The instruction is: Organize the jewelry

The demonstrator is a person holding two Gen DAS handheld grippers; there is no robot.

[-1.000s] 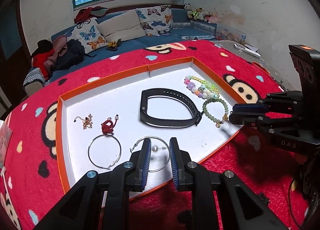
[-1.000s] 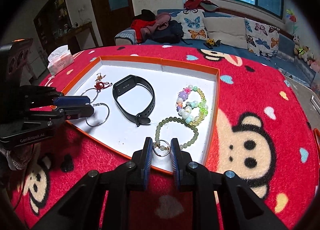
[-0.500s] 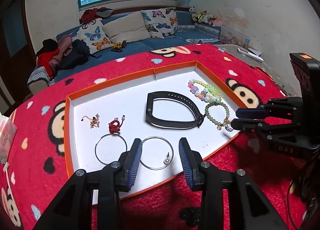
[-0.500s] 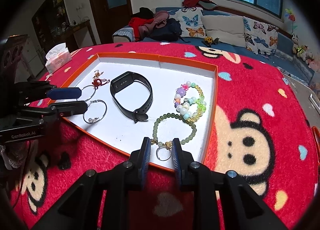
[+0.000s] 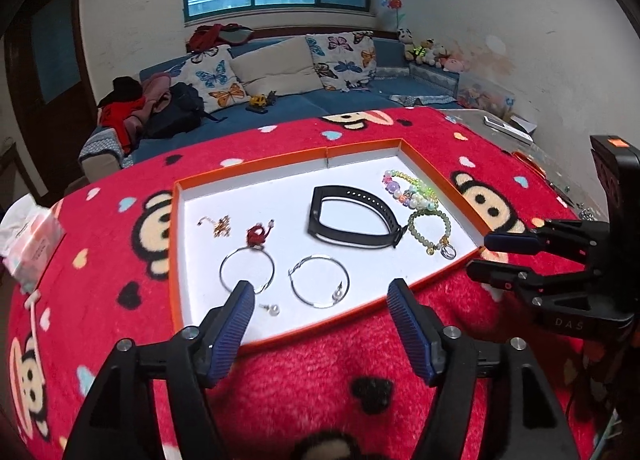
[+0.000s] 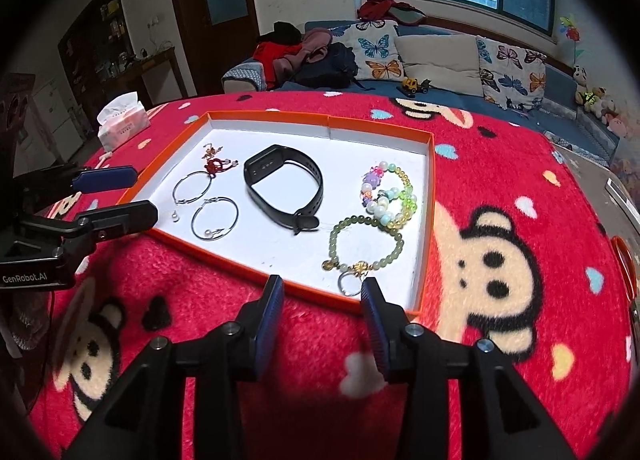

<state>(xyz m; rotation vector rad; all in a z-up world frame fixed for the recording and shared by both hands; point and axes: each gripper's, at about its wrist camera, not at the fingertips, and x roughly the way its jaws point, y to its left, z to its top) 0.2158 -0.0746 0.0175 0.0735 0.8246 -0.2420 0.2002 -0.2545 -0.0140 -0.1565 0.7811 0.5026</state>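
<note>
Two claws opening, nothing gripped: left claw (image 5: 320, 296), right claw (image 6: 322, 286); hoop earring (image 5: 247, 270) partly hidden.

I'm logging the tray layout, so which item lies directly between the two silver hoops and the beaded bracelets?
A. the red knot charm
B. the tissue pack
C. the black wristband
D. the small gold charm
C: the black wristband lies in the middle of the orange tray, with the silver hoops on its left and the green bead bracelet and colourful bead bracelet on its right.
</note>
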